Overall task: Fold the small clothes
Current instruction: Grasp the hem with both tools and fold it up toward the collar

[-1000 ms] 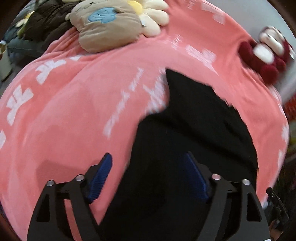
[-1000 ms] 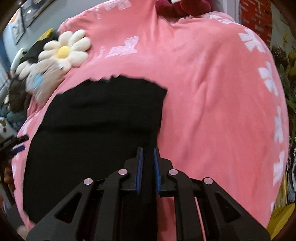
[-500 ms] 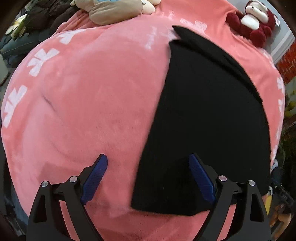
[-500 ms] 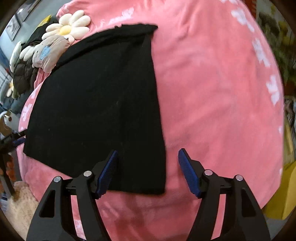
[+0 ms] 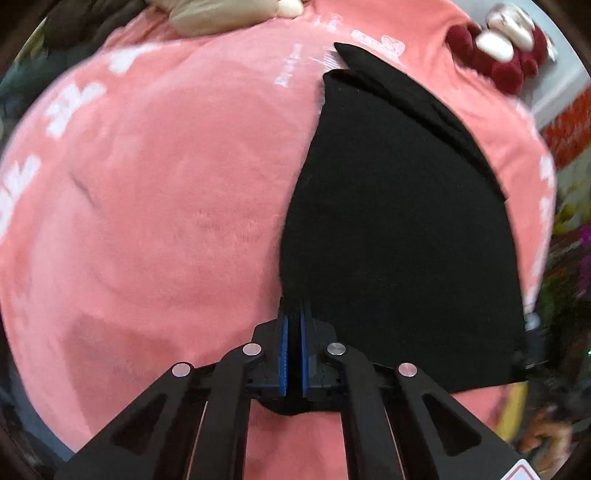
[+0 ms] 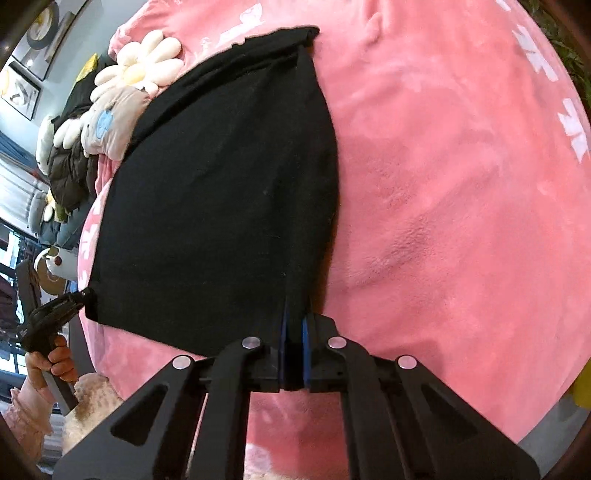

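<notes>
**Both grippers pinch near corners of black garment on pink blanket**

In the left wrist view, a pink fleece blanket [image 5: 155, 206] with white markings fills the left of the frame, a beige plush toy [image 5: 221, 14] lying at its far edge. The left gripper [image 5: 293, 325] sits at bottom centre, its blue-padded jaws drawn almost together on the near left corner of a black garment [image 5: 399, 229], which lies flat on the blanket's right half, a folded strip running along its far edge. A dark red and white plush toy [image 5: 498, 51] rests at the blanket's far right.

In the right wrist view, the person's left hand [image 6: 51, 363] grips the handle of the left gripper [image 6: 79, 297] at far left, its tip at the garment's near left corner. A daisy-shaped plush [image 6: 142, 66] and a dark jacket [image 6: 70, 173] lie beside the black garment [image 6: 214, 199], which is spread across the blanket [image 6: 461, 206]. The right gripper [image 6: 294, 323] has its jaws nearly closed on the garment's near right corner.
</notes>
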Demonstrator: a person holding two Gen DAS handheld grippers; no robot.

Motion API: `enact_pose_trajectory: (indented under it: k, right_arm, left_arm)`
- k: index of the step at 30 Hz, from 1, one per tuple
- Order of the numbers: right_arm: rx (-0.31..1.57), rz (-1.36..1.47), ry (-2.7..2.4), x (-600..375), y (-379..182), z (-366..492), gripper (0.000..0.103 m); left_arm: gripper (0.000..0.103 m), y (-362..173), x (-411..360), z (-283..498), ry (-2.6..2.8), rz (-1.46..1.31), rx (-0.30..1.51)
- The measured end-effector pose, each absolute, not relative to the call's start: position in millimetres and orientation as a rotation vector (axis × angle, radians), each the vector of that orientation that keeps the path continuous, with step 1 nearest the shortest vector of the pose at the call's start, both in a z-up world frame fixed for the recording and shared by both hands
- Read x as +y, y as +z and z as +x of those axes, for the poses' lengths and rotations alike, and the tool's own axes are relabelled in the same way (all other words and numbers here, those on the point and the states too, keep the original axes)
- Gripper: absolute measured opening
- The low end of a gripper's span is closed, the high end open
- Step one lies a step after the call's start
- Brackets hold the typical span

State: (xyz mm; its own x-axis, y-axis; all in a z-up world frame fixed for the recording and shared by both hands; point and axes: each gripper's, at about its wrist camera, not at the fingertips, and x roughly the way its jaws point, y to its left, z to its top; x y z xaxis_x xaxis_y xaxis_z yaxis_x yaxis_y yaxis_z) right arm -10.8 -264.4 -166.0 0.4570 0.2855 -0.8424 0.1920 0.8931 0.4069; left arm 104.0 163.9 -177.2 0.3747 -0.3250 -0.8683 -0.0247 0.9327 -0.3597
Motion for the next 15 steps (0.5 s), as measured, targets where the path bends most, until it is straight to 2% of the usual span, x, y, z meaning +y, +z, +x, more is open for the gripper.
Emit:
enact_pose_trajectory:
  k: [8,15]
  right_arm:
    - [1.105,0.418,0.087,-269.7,-128.9,-45.3,0.004]
    - [1.151,0.381,0.127,-271.9,-110.1,-96.8,0.004]
  left_arm:
    - [0.002,-129.1,161.2,66.2,-0.287,-0.296,1.138]
    - [0.002,-109.3,180.3,28.4,-0.307,-0.36,1.191]
